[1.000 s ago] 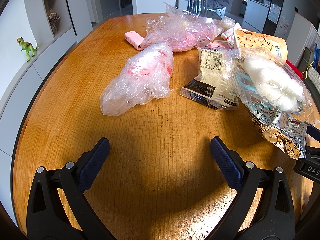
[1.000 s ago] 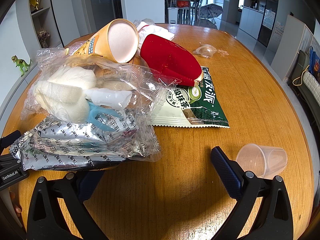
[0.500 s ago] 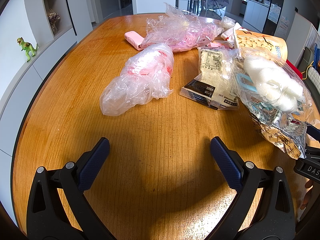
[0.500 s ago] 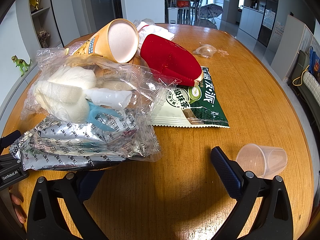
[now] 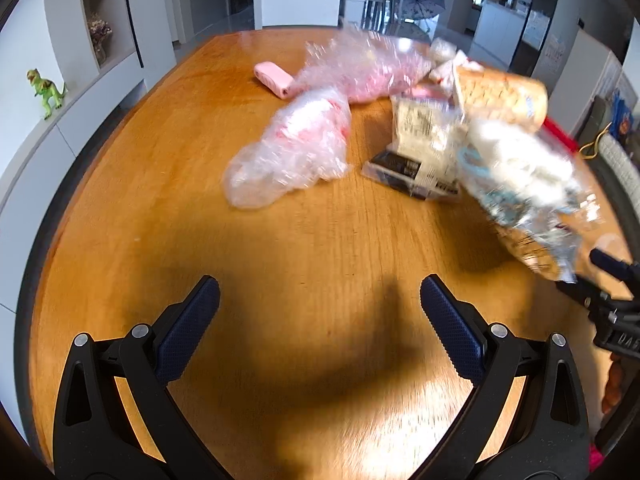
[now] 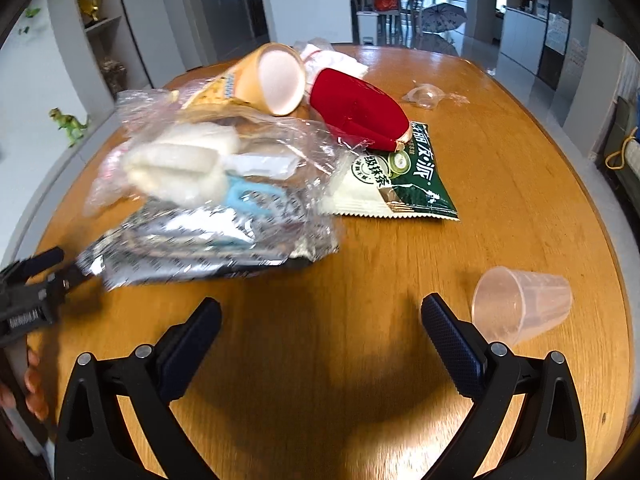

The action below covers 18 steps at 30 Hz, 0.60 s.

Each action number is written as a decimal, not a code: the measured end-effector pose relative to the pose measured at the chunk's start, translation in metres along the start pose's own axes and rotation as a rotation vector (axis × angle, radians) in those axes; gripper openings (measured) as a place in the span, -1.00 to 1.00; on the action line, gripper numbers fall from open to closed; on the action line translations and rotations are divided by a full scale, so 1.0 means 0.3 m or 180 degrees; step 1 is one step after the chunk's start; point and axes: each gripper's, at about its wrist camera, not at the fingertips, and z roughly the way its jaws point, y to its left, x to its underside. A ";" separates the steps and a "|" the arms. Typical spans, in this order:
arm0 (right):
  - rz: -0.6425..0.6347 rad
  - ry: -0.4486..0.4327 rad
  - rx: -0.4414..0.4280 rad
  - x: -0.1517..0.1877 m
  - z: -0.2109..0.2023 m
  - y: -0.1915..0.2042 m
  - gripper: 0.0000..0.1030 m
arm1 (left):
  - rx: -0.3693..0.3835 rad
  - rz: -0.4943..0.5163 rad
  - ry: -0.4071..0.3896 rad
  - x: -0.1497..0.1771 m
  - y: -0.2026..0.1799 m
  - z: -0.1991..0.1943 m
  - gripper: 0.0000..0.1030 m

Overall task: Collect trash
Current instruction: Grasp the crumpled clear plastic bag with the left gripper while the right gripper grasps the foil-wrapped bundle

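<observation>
Both the left gripper point(image 5: 320, 300) and the right gripper point(image 6: 320, 320) hover with fingers spread wide and empty over the near edge of the worktop point(image 5: 180, 140). The trash lies mid-worktop: a clear bag of white foam point(image 6: 192, 168) atop a silver foil wrapper point(image 6: 208, 248), beside a green tea packet point(image 6: 400, 184) printed in Chinese. The tipped plastic cup point(image 6: 520, 308), just beside the right fingers, could roll off if nudged, and the slippery film may slide from a grip.

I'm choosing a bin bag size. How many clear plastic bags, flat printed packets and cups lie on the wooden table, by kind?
Crumpled clear plastic bags: 3 (pink-tinted bag, bag with pink-and-white contents, bag holding white foam)
Flat printed packets: 3 (black-and-white packet, silver foil packet, green-and-white packet)
Cups: 3 (orange paper cup, clear plastic tumbler, small clear plastic cup)
Total: 9
</observation>
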 end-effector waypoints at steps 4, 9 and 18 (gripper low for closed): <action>-0.0047 0.0052 -0.0237 0.018 -0.080 -0.008 0.91 | -0.0035 0.0123 -0.0050 -0.083 0.034 -0.067 0.88; -0.0124 0.0044 -0.0454 0.005 -0.152 0.004 0.71 | -0.0063 0.0324 0.0097 -0.246 0.036 0.018 0.88; -0.0635 -0.0011 -0.0496 -0.119 -0.189 0.102 0.26 | 0.0042 0.0184 0.0577 -0.362 0.055 0.265 0.26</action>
